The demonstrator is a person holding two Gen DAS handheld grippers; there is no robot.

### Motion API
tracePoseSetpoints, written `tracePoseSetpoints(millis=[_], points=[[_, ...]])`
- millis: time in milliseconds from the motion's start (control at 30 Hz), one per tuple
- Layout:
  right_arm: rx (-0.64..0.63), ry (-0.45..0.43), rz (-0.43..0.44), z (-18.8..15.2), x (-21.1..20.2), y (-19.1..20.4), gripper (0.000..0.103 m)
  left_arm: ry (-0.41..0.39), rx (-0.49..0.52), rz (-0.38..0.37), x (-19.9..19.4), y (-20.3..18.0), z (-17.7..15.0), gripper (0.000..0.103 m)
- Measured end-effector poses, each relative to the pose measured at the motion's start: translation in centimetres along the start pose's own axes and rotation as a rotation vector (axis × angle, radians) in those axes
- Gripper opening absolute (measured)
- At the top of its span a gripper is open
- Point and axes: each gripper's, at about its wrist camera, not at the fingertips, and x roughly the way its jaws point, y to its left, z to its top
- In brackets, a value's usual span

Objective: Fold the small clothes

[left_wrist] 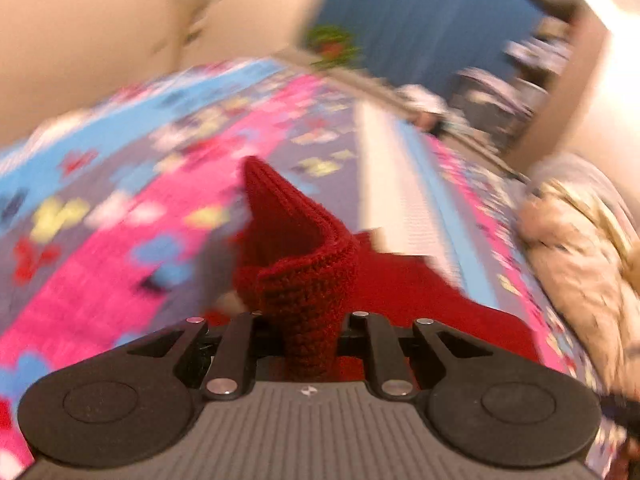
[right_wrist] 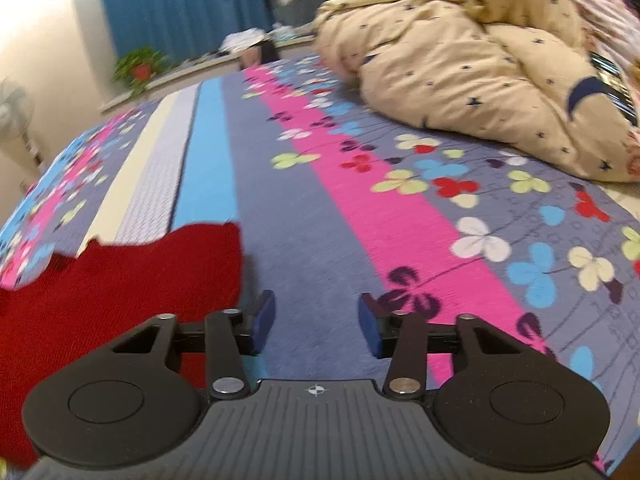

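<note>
A small dark red knitted garment [left_wrist: 304,280] is bunched up between the fingers of my left gripper [left_wrist: 306,332], which is shut on it and holds a fold of it raised above the bed; the rest [left_wrist: 432,300] trails down to the right. The left wrist view is blurred. In the right wrist view the same red garment [right_wrist: 112,292] lies flat on the bedspread at the lower left. My right gripper [right_wrist: 316,324] is open and empty, just right of the garment's edge, with its blue pads [right_wrist: 262,320] apart over the bedspread.
The bed is covered by a flowered bedspread [right_wrist: 380,216] with pink, blue and grey stripes. A crumpled beige quilt [right_wrist: 472,64] with dark stars lies at the far right. A blue curtain [right_wrist: 180,4], a potted plant [right_wrist: 138,66] and a fan [right_wrist: 14,112] stand beyond the bed.
</note>
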Motion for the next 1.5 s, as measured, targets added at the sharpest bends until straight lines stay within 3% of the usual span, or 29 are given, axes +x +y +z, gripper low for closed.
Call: tracePoseSetpoints(millis=[133,267,433,533,600,667,833,900,1133,1200,1300,1400,1500], points=[[0.086,-0.019,-0.026,0.5,-0.1,-1.9,0.043,-0.033,0.265,-0.101,-0.7,-10.3,-1.8,0.017],[0.127,-0.040,-0.020,0.8,-0.3,-2.9,0.043,-0.032,0.460,-0.192,-0.1,-18.9,-7.3,0.017],[0.124,-0.065,-0.011,0.9,-0.6,-3.2,0.043,0.112,0.620,-0.299,3.0,-25.7,-15.7,0.017],[0.138,-0.061,0.047,0.9,-0.7,-3.2,0.046,0.135,0.729,-0.271,4.5,-27.0,-19.0,0.030],[0.147,-0.037,0.123,0.8,-0.4,-3.0,0.052,0.143,0.712,-0.293,4.7,-26.5,-18.9,0.049],[0.152,0.006,0.205,0.6,-0.1,-2.4,0.061,0.159,0.667,-0.333,4.2,-25.6,-17.8,0.056],[0.119,0.130,0.385,0.1,1.1,-0.2,0.065,0.160,0.589,-0.376,1.0,-22.1,-14.4,0.061],[0.080,0.160,0.426,-0.1,1.3,1.1,0.065,0.159,0.577,-0.357,-0.1,-21.1,-13.5,0.061],[-0.049,0.246,0.514,-1.6,0.7,4.9,0.065,0.195,0.476,-0.181,-0.9,-17.2,-11.4,0.061],[-0.110,0.265,0.524,-2.3,0.4,5.8,0.063,0.200,0.468,-0.148,-1.2,-16.5,-10.9,0.061],[-0.219,0.251,0.512,-3.3,-0.5,6.9,0.026,0.200,0.453,-0.131,-1.6,-15.8,-10.1,0.061],[-0.243,0.184,0.541,-3.2,-2.0,6.6,0.020,0.201,0.439,-0.118,-1.8,-15.6,-9.9,0.061],[-0.130,0.050,0.639,-1.4,-4.3,4.1,0.019,0.199,0.428,-0.121,-2.5,-15.3,-10.1,0.061]])
